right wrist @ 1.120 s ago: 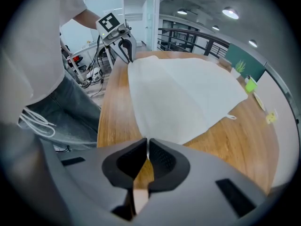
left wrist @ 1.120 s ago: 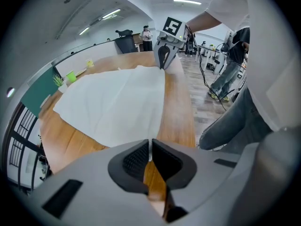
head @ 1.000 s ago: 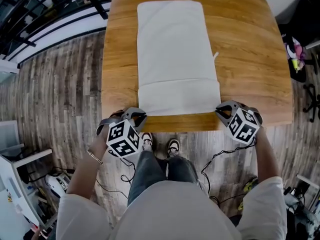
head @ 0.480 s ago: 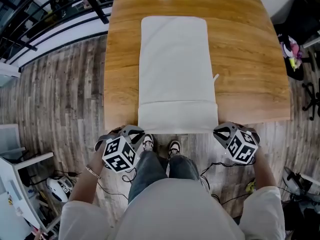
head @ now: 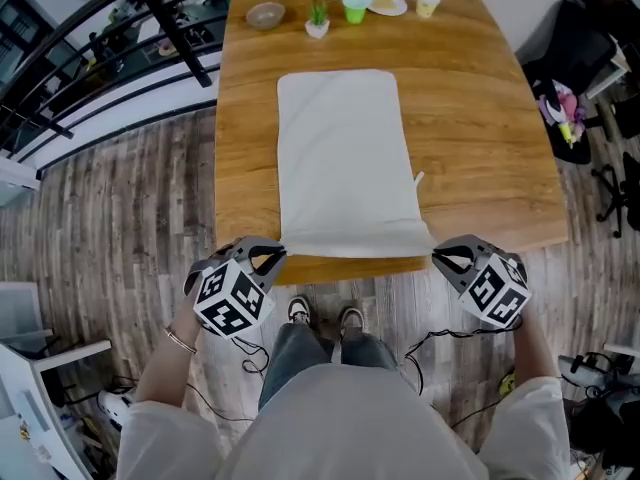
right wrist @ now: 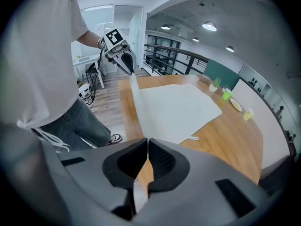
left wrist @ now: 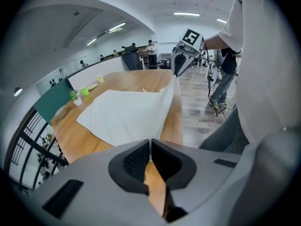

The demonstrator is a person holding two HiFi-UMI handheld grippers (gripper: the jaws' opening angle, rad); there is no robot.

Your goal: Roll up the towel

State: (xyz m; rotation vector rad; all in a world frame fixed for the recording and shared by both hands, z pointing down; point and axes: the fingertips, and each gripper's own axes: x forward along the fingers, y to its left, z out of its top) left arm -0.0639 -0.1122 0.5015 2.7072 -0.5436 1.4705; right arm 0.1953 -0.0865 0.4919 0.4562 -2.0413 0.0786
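**Person:** white short-sleeved cotton T-shirt (head: pixel 340 423), blue-grey denim jeans (head: pixel 300 353), white-and-black sneakers (head: pixel 298 311), and a thin bracelet (head: pixel 180 340) on the left wrist.

**Left gripper (head: pixel 278 256) and right gripper (head: pixel 438 259):** grey moulded shells with black ribbed pads (left wrist: pixel 136 160). Each carries a white cube with black square markers (head: pixel 230 298). Thin black cables (head: pixel 432 336) trail from both.

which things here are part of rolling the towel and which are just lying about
In the job:
- towel, its near corners pinched in shut jaws
- left gripper
- right gripper
- table under the towel

Just lying about, along the table's far edge:
- bowl
- potted plant
- green cup
- plate
- yellow cup
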